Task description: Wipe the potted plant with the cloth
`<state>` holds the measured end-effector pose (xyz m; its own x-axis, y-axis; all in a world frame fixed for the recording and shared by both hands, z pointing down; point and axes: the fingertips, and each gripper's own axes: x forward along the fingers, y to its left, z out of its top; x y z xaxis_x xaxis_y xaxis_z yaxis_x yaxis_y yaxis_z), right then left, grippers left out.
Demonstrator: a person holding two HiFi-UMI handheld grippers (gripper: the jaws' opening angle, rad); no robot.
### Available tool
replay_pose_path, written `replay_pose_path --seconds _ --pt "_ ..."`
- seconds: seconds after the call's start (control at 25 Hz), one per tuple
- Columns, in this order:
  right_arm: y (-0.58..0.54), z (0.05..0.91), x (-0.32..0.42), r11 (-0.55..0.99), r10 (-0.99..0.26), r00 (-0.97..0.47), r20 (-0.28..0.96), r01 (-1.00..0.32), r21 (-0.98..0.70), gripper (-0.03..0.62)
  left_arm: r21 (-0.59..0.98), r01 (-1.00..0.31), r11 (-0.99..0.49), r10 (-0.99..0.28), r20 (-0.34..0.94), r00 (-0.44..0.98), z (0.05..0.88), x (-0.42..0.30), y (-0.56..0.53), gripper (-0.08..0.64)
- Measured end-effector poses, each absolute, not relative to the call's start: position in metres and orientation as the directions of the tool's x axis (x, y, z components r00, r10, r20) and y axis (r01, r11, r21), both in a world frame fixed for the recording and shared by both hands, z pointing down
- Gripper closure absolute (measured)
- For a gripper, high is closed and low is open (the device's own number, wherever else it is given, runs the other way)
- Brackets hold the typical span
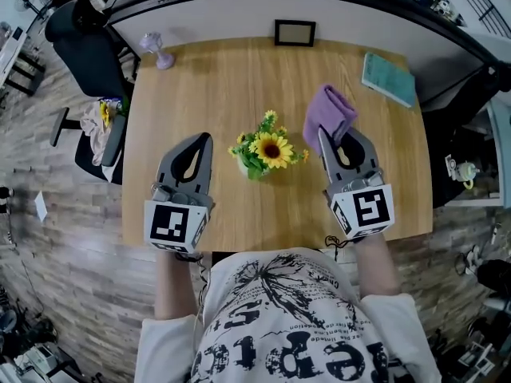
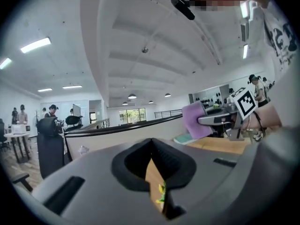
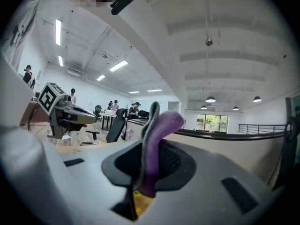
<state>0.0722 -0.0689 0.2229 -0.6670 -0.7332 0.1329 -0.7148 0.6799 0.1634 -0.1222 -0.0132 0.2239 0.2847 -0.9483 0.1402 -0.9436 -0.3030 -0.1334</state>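
right gripper (image 1: 322,134): clamped on purple cloth (image 1: 329,112) | left gripper (image 1: 207,138): closed, empty | risk: tipping the unbraced sunflower pot (image 1: 263,152) between both tips with a sideways wipe

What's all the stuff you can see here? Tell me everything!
table: one, light wood, under everything
potted plant: one, yellow flowers, green leaves, table's middle
cloth: one, purple, held up right of the plant
book: one, teal, table's far right corner
picture frame: one, black, table's far edge
small object: one, lilac, far left corner; cannot tell what
office chair: one, black, floor left of the table
left gripper: one, grey, shut, empty, left of the plant
right gripper: one, grey, shut on the cloth
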Motion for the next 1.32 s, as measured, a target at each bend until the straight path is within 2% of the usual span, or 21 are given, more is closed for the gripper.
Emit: replay_pose_path --seconds 0.24,1.32 --pt "-0.068 0.228 0.070 0.691 -0.723 -0.674 0.150 -0.701 0.179 0.532 -0.087 -0.940 -0.330 -0.941 0.108 0.321 0.217 -0.111 -0.024 0.555" --pt "-0.061 0.247 0.080 0.686 -0.726 -0.670 0.153 -0.719 0.110 0.532 -0.058 -0.942 -0.332 -0.930 0.186 0.316 0.242 -0.097 -0.017 0.555"
